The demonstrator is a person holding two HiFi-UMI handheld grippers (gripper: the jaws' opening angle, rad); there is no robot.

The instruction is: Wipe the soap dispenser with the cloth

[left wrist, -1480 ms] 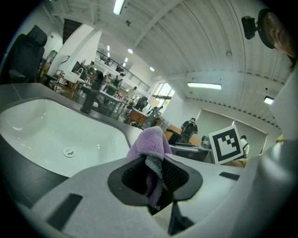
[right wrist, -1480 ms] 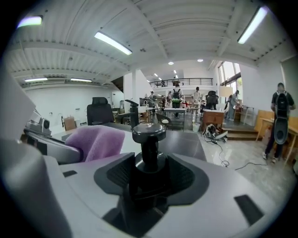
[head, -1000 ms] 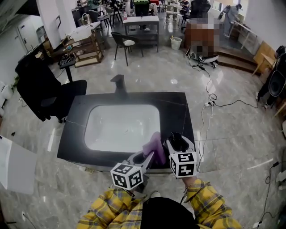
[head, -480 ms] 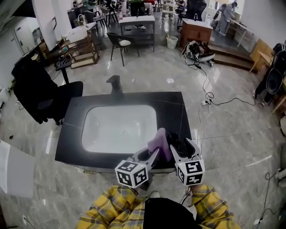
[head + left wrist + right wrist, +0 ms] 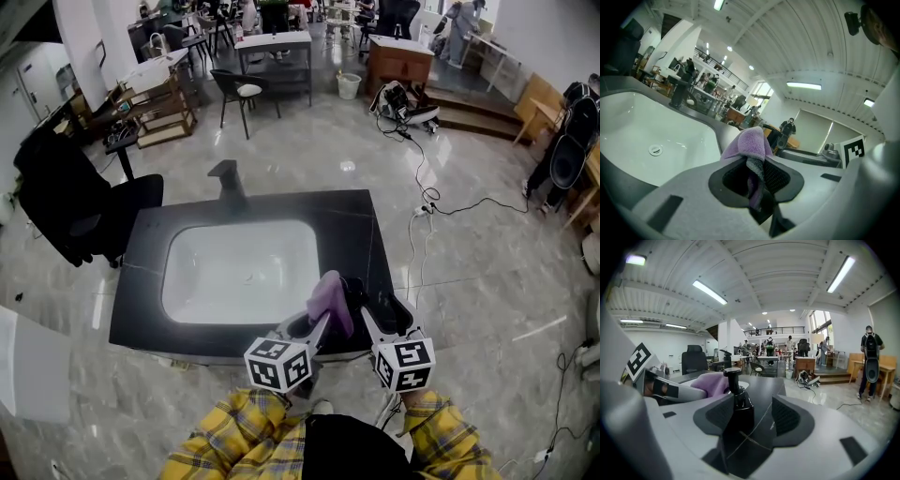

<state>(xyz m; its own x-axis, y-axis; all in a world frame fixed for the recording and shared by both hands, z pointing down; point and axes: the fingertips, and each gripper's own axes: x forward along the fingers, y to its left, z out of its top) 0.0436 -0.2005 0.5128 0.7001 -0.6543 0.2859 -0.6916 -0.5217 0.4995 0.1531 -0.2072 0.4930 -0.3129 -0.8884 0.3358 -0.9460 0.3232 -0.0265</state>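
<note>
The black pump soap dispenser [image 5: 738, 404] stands between the jaws of my right gripper [image 5: 754, 416]. It sits close to the left pad, and a gap shows to the right pad. These jaws have just been opening. My left gripper [image 5: 757, 180] is shut on the purple cloth [image 5: 749, 143], whose bunched top rests against the dispenser [image 5: 774, 137]. In the head view both grippers hang over the counter's near right corner: left gripper [image 5: 314, 328], right gripper [image 5: 380, 314], the cloth [image 5: 328, 298] pressed to the dispenser [image 5: 357, 289].
The black counter [image 5: 361, 225] holds a white sink basin [image 5: 187, 281] with a dark faucet [image 5: 227, 178] at its far edge. A black office chair [image 5: 84, 211] stands to the left. Cables [image 5: 422, 206] trail over the floor on the right.
Both grippers have shifted slightly over the counter's near right corner. The cloth now lies higher against the dispenser. The right jaws stand a little wider.
</note>
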